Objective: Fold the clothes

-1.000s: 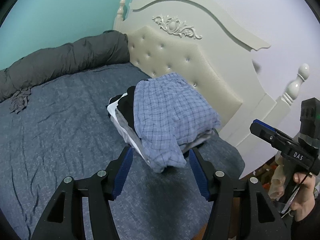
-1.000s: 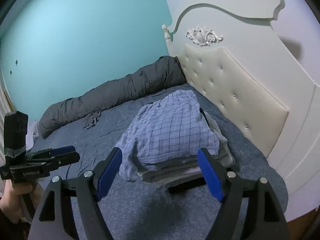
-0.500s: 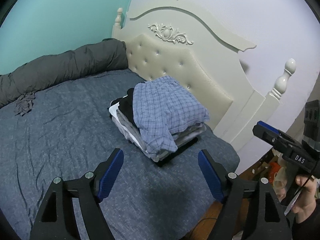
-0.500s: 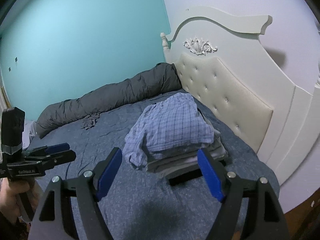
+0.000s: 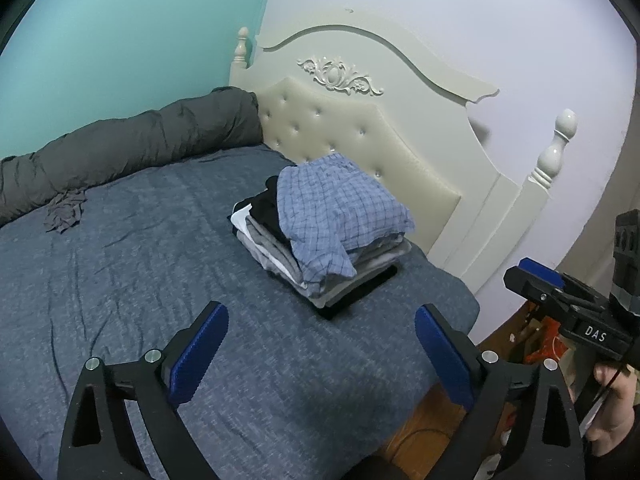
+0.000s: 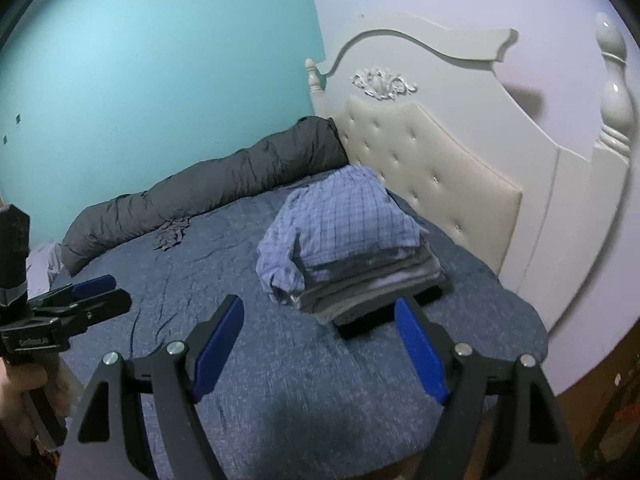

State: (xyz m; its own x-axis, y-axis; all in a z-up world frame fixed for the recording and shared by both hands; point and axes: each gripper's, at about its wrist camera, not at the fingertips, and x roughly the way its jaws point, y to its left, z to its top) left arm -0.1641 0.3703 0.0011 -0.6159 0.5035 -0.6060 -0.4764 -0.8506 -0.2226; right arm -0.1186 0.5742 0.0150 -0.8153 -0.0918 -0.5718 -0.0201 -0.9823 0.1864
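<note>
Left wrist view shows the folded stack point(image 5: 324, 240), topped by a blue plaid shirt point(image 5: 340, 208), beside the headboard point(image 5: 360, 136), both grippers point(image 5: 320, 356) point(image 6: 320, 344) wide open, empty: seemingly between garments, a crumpled grey one point(image 5: 64, 212) far from the headboard

A stack of folded clothes point(image 5: 320, 240) is sitting on the blue bedspread near the headboard end, with grey, white and black layers showing along its edges and a flat black piece lying at the bottom. A blue checked garment point(image 5: 340, 208) is lying on top, loosely folded, with one end drooping over the front of the pile. A small crumpled grey garment point(image 5: 64, 212) is lying well apart from the stack, just beside the rolled dark duvet.
</note>
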